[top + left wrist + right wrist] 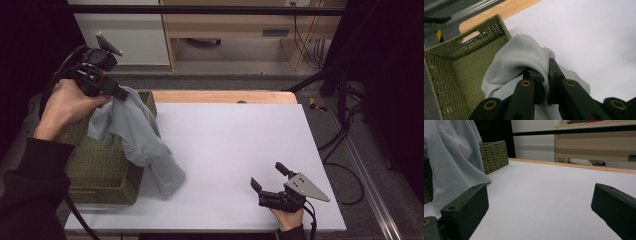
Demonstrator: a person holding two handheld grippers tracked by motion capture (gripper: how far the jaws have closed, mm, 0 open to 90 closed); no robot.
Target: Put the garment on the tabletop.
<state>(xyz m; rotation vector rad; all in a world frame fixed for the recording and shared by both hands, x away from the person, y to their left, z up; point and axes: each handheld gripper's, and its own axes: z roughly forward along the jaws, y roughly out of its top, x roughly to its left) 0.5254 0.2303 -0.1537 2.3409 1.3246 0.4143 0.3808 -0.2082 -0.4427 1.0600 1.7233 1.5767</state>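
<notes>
A light grey garment [137, 135] hangs from my left gripper [119, 94], which is raised above the green woven basket [100, 172] at the table's left. The jaws are shut on a fold of the garment [524, 55], with cloth pinched between the fingertips [556, 72]. The garment's lower end drapes over the basket's right wall onto the white table [230, 145]. My right gripper [269, 176] rests low near the table's front right, held by a hand, jaws wide open with nothing between them. In the right gripper view the garment [451, 160] hangs at the far left.
The basket [454, 65] looks empty inside in the left gripper view. A wooden strip [225, 96] runs along the table's far edge. Behind stand a wooden desk [240, 25] and a white cabinet [125, 35]. Cables and a stand [340, 85] lie right of the table.
</notes>
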